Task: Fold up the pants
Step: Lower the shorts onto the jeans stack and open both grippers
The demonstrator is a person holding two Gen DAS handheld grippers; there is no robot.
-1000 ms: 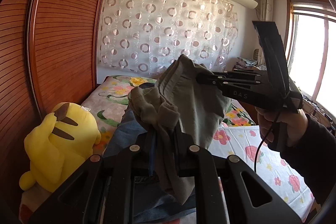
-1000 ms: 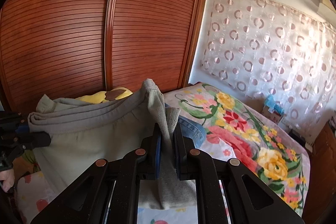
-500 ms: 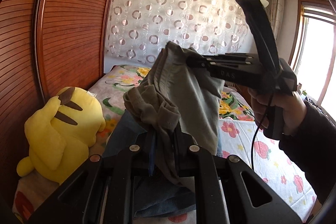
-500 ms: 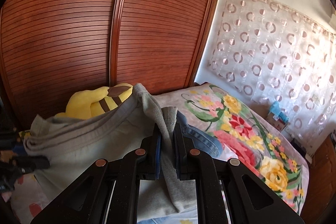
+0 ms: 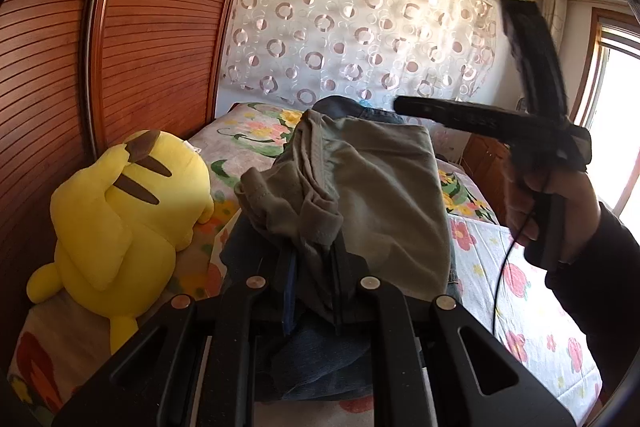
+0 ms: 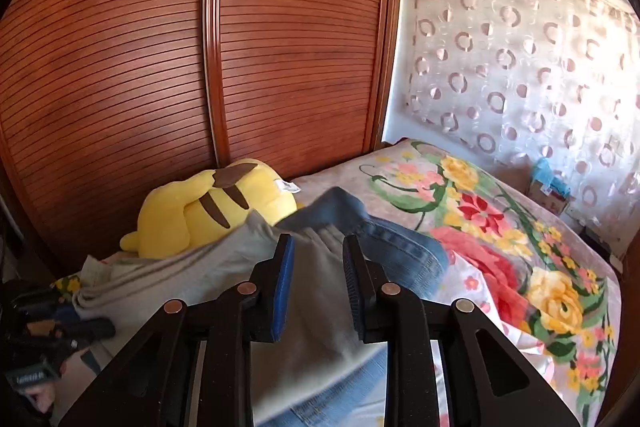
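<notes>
Yellow plush toy [image 5: 120, 223] lies at left on the floral bed [image 5: 520, 291], against the wooden wardrobe doors [image 6: 160, 75]. Left tongs [image 5: 314, 267] clamped shut on a bunched edge of the grey-green pants [image 5: 384, 195]. Pants lie folded on top of blue jeans [image 6: 400, 247] mid-bed, just beside the plush. Right tongs [image 6: 318, 275] spread apart, gripping nothing, hovering over the pants' far edge; in the left wrist view they sit above the pants at right, blurred. Circle-print curtain [image 5: 360, 27] behind.
</notes>
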